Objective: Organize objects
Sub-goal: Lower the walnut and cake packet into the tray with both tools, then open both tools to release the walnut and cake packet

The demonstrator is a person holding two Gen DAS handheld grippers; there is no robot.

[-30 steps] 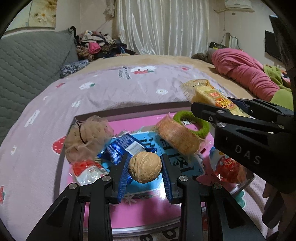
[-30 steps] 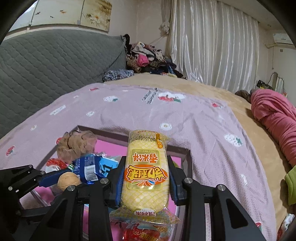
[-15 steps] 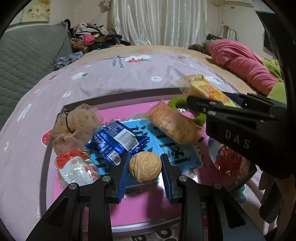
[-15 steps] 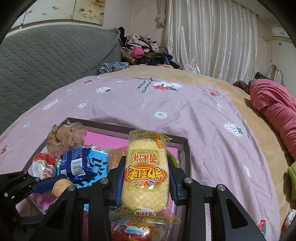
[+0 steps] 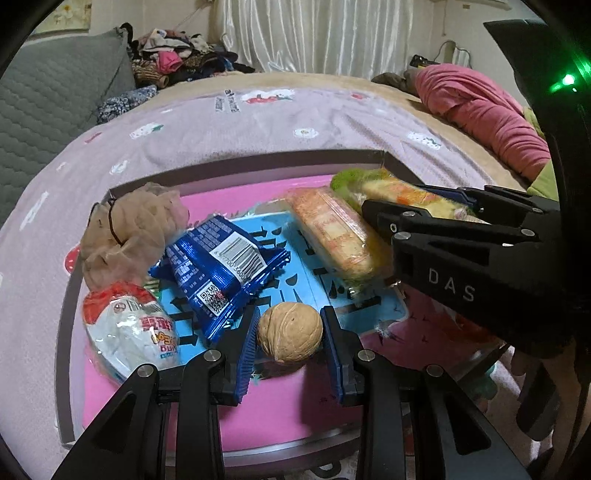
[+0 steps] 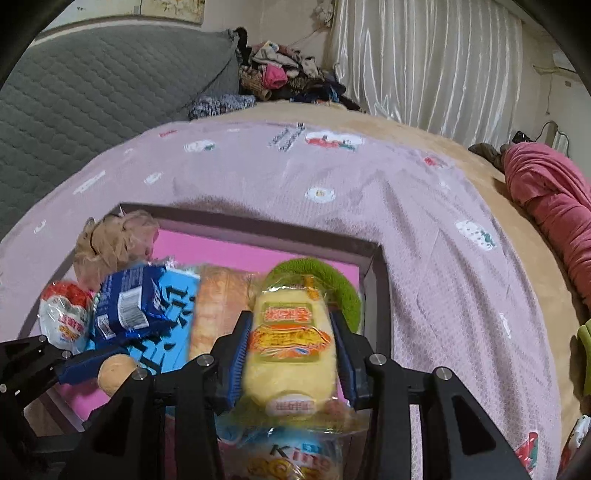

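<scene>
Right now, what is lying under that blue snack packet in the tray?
The blue snack packet lies on a light blue card with dark lettering. Whatever is directly beneath the packet is covered.

Soft, even indoor light fills both views, with a bright sheen on the pale curtain [image 5: 314, 33] at the back. Both pictures bulge like a fisheye, with black vignette in the corners and the bed [image 5: 258, 125] curving strongly. The left wrist view is sharp; glare glints on the blue wrapper [image 5: 221, 266] and a green lamp [image 5: 568, 79] flares at the upper right. In the right wrist view the yellow snack pack [image 6: 291, 347] and nearby packets smear with motion blur.
</scene>
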